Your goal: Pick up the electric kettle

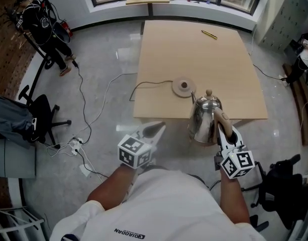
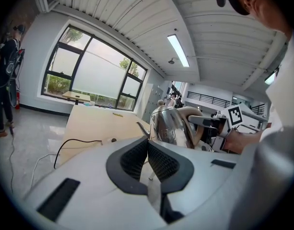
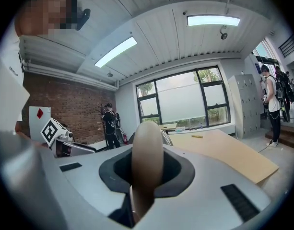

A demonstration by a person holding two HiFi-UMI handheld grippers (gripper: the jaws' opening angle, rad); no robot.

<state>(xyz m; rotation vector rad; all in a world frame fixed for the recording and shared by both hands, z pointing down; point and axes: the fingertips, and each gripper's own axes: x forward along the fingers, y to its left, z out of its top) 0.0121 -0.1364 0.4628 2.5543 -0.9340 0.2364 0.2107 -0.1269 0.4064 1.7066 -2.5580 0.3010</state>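
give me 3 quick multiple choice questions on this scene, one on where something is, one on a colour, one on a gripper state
1. Where does the round kettle base sit?
A) on the table
B) on the floor
C) on the windowsill

2. What colour is the kettle's handle?
A) red
B) tan
C) blue

3. What state is the right gripper in?
A) open and empty
B) shut on a pen
C) shut on the kettle's handle

Answers:
1 A, the head view shows the base on the tabletop, near the edge closest to the person.
2 B, the right gripper view shows a tan handle between the jaws.
3 C, the pads press on the handle from both sides.
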